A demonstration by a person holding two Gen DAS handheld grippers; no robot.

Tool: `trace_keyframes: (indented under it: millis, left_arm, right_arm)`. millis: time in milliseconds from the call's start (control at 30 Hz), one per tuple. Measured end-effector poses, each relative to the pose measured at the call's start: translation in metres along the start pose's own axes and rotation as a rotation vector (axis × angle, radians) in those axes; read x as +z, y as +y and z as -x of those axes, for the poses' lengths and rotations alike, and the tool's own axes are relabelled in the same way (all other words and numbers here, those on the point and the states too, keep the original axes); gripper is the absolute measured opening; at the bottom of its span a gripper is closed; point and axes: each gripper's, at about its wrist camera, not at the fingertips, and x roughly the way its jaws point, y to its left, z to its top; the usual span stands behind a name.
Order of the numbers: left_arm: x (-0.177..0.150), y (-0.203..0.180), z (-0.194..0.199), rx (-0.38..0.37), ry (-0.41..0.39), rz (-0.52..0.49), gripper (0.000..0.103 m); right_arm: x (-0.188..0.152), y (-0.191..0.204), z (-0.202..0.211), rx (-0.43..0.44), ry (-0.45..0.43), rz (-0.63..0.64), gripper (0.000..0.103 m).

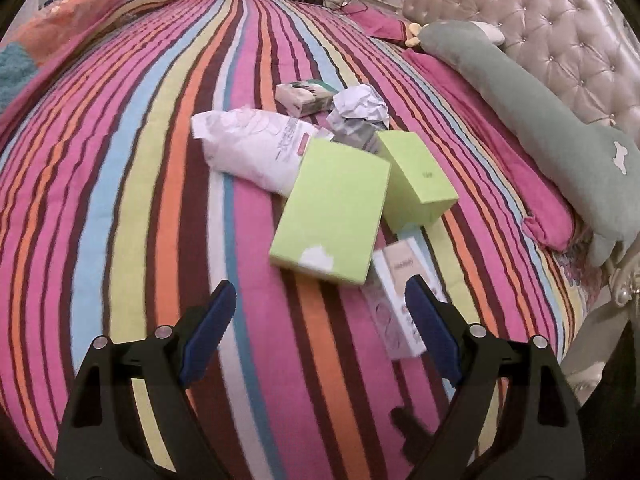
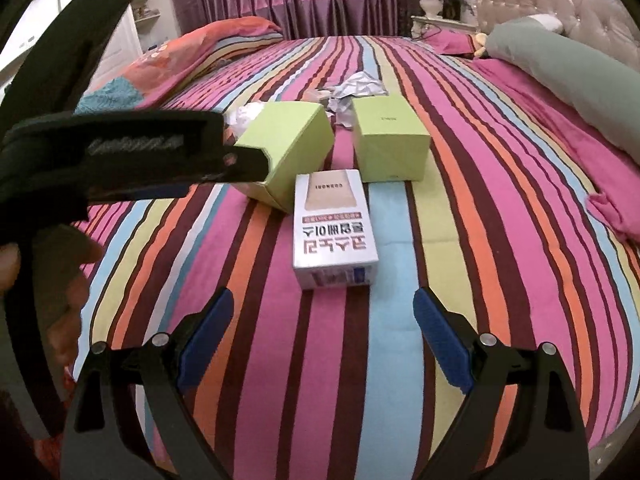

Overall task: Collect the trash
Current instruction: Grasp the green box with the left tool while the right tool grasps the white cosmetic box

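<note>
Both pairs of our fingers stand wide apart and hold nothing. Our left gripper [image 1: 320,300] hangs above the striped bed [image 1: 120,200], its blue pads clear of the trash ahead. Our right gripper [image 2: 323,308] points down at the white box [image 2: 334,232] with printed lettering, which lies flat just in front of the open fingers, untouched.

Beyond that box we see two green boxes: a larger green box [image 2: 288,148] tilted on its side, and a smaller green box [image 2: 390,136] standing just beside it. In the left wrist view a white plastic bag [image 1: 256,148] lies partly under the larger green box, and crumpled paper [image 1: 360,108] rests behind it, next to a small carton [image 1: 304,98]. A long grey-green pillow [image 1: 540,120] lies along the tufted headboard [image 1: 540,20].
</note>
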Motion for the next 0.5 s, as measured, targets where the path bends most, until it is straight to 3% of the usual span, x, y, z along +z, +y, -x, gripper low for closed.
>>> trace_keyframes:
  millis: [333,500]
  left_arm:
    - [0.032,-0.008,-0.03,-0.009,0.029,-0.008,0.084]
    - [0.039,-0.007,-0.047,0.03,0.067,-0.017,0.084]
  right_arm:
    - [0.015,-0.004,-0.02,0.01,0.022,-0.008,0.087]
    - [0.019,-0.006,-0.031,-0.004,0.038,-0.01,0.087]
